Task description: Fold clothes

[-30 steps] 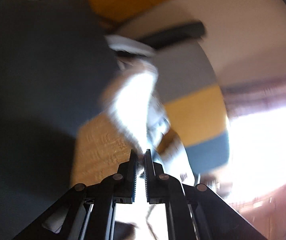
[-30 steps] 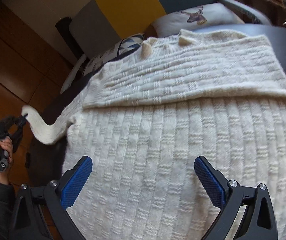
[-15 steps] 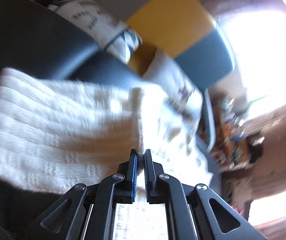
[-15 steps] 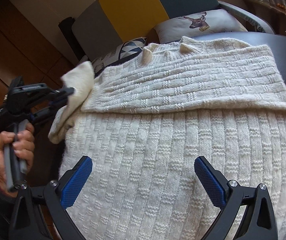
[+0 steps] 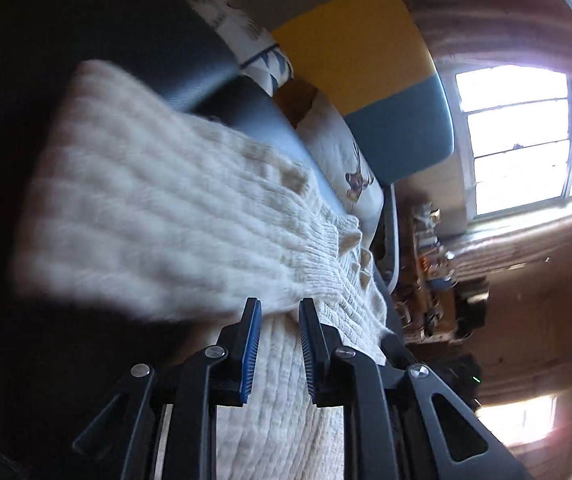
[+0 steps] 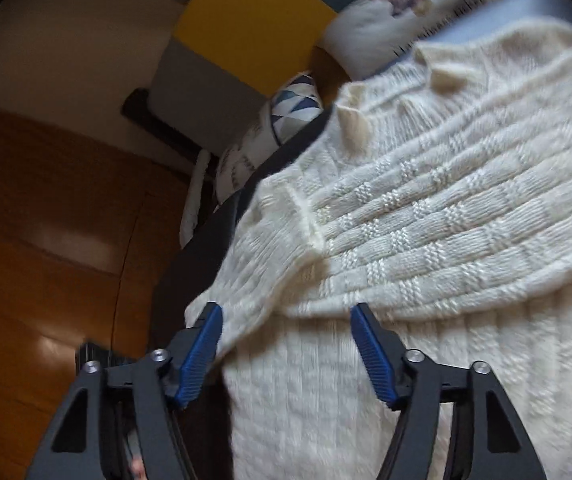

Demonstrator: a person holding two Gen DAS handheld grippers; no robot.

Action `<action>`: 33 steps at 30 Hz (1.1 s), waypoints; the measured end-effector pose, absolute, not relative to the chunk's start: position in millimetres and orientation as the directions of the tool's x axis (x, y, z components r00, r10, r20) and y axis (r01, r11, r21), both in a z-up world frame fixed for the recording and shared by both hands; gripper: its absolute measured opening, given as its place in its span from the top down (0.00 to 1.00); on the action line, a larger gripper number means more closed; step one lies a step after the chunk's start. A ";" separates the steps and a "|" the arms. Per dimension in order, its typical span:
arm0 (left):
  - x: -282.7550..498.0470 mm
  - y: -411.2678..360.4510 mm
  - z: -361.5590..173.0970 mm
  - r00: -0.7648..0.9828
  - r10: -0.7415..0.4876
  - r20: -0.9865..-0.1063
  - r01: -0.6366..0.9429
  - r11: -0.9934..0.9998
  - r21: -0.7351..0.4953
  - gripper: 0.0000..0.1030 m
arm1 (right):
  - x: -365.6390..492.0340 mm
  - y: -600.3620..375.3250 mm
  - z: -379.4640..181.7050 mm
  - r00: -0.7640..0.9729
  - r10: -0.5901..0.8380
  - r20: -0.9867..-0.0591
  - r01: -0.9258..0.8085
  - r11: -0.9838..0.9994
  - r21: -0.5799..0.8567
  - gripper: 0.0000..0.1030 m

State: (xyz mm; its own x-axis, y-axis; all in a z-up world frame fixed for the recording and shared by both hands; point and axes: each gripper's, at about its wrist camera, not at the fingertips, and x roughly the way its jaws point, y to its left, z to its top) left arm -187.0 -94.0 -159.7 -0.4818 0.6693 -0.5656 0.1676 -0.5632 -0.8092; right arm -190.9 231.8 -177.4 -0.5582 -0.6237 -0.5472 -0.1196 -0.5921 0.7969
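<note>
A cream cable-knit sweater (image 6: pixel 446 216) lies spread on a dark padded surface (image 5: pixel 205 64), its upper part already folded across the body so that a long fold edge runs toward the surface's right edge. One sleeve (image 5: pixel 157 216) lies across the sweater near the surface's left edge, its ribbed cuff just ahead of the left gripper (image 5: pixel 279 312). The left gripper's jaws have just been opening; they stand a narrow gap apart with knit visible between them, and the pads do not press on it. The right gripper (image 6: pixel 283 316) points down at the left end of the fold edge; its jaws have just been closing and stand partly apart, the blue pads (image 6: pixel 201 344) straddling the folded edge of the knit without clamping it. Beyond the far edge of the surface stands a sofa with a yellow back panel (image 6: pixel 245 28), a grey panel (image 6: pixel 197 80) and a teal panel (image 5: pixel 402 128). Against it lean a cushion with a blue triangle pattern (image 6: pixel 298 100) and a white cushion with a deer print (image 6: pixel 390 12). A wooden floor (image 6: pixel 45 240) lies off the left edge in the right wrist view; a bright window (image 5: pixel 526 136) shows in the left wrist view.
</note>
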 end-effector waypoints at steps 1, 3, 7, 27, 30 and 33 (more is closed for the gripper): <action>-180.4 -102.8 -162.5 -0.489 0.663 -0.567 0.173 -0.563 -0.808 0.83 | -195.7 230.0 -184.4 -0.561 -0.630 -0.537 -0.142 -0.567 0.812 0.53; -166.1 -120.6 -168.7 -0.501 0.649 -0.573 0.181 -0.569 -0.802 0.83 | -205.2 224.4 -196.3 -0.558 -0.637 -0.532 -0.178 -0.534 0.826 0.53; -154.7 -142.6 -180.5 -0.519 0.654 -0.550 0.198 -0.534 -0.822 0.83 | -219.6 210.0 -203.4 -0.568 -0.634 -0.525 -0.195 -0.516 0.834 0.53; -120.4 -152.2 -203.1 -0.626 0.711 -0.320 0.241 -0.214 -0.947 0.83 | -245.8 157.4 -222.5 -0.538 -0.693 -0.480 -0.167 -0.471 0.866 0.84; -117.1 -154.3 -200.0 -0.653 0.703 -0.283 0.234 -0.169 -0.957 0.83 | -255.6 144.2 -199.4 -0.507 -0.623 -0.596 -0.173 -0.604 0.778 0.92; -116.0 -152.8 -200.7 -0.679 0.692 -0.247 0.245 -0.104 -0.964 0.83 | -267.1 127.0 -171.5 -0.509 -0.587 -0.629 -0.098 -0.687 0.720 0.92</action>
State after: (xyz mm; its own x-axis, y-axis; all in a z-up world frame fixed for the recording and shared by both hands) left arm -116.0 -152.8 -200.7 -0.6787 0.6918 -0.2466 0.2445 -0.1038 -0.9641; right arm -267.1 127.0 -171.5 -0.5092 -0.5872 -0.6292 -0.0976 -0.6869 0.7202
